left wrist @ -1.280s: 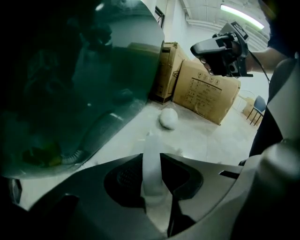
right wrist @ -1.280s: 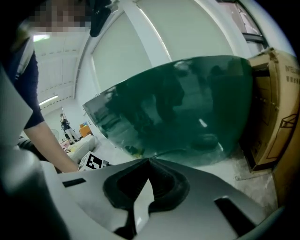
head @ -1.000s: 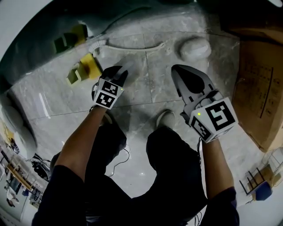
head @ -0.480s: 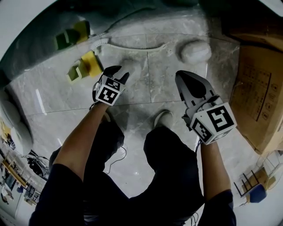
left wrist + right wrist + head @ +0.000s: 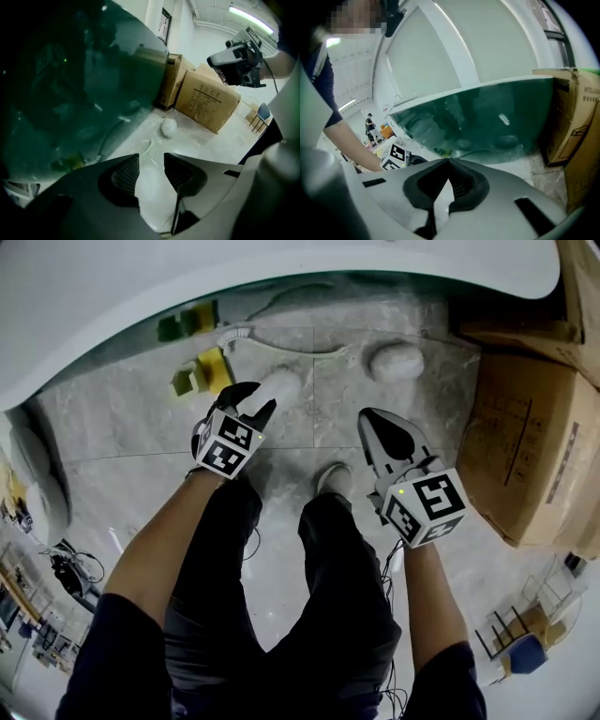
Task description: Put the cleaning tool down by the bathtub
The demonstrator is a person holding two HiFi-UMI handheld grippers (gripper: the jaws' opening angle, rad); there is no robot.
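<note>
Left tool [image 5: 151,164], jaws just opening and empty, clear of brush [image 5: 239,335] seemingly beside bathtub [image 5: 187,287]; right tool [image 5: 448,161] clenched

Tiled floor [image 5: 141,427]; brush [image 5: 236,334], sponge [image 5: 212,370], boxes [image 5: 525,446]

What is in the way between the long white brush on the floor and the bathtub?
Nothing that shows. The long white brush lies on the floor close along the bathtub, by its dark side, with only bare tile between. The yellow thing sits beside its bristle end, not in between.
</note>
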